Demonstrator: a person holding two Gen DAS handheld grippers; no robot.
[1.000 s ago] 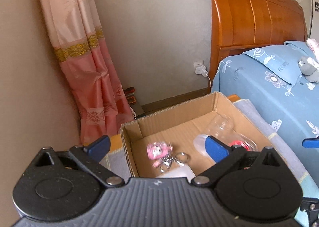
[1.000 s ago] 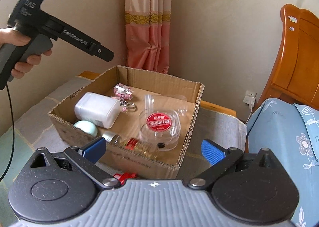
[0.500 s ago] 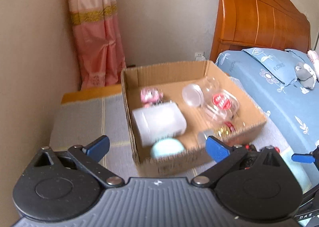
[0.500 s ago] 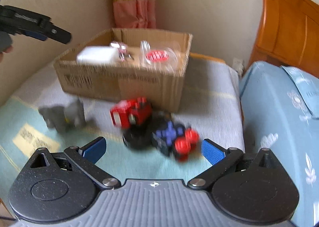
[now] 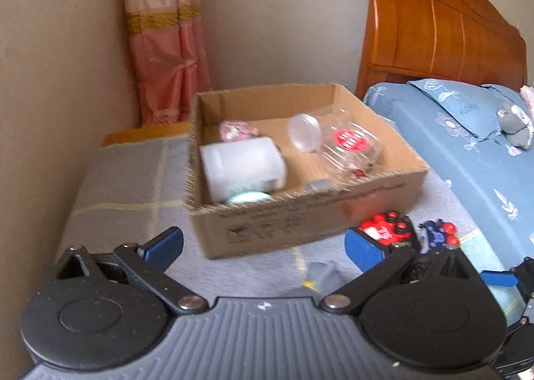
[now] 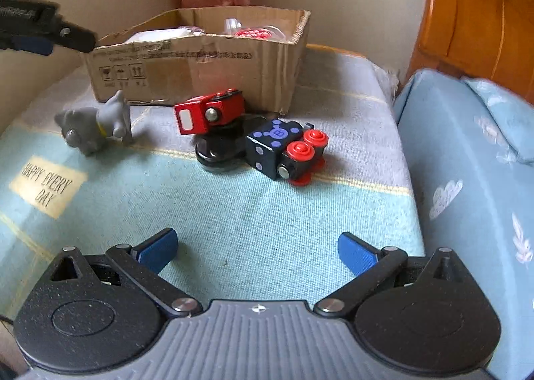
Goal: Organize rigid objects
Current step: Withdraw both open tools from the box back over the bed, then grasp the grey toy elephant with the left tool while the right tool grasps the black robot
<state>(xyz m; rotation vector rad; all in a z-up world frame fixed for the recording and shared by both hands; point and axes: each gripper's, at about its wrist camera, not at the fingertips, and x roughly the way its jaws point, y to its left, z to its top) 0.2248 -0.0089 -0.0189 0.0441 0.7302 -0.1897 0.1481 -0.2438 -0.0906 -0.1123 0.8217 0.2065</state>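
Both claws pulled back from cardboard box (image 6: 200,59), left claw (image 5: 263,246) and right claw (image 6: 257,246) released, box contents blurred, perhaps jars.

Surface: a grey and pale-blue checked cloth (image 6: 267,230) covers the support, filling the middle of the right wrist view.
Printed patch: a cream label (image 6: 46,191) reading "HAPPY EVERY DAY", at left.
Box: an open brown cardboard box (image 6: 200,69), upper centre.
Figure: a grey animal figurine (image 6: 95,124) lying left of centre.
Toys: a red block toy car (image 6: 208,111) atop a black round base (image 6: 218,149), touching a dark-blue toy engine with red wheels (image 6: 283,149).
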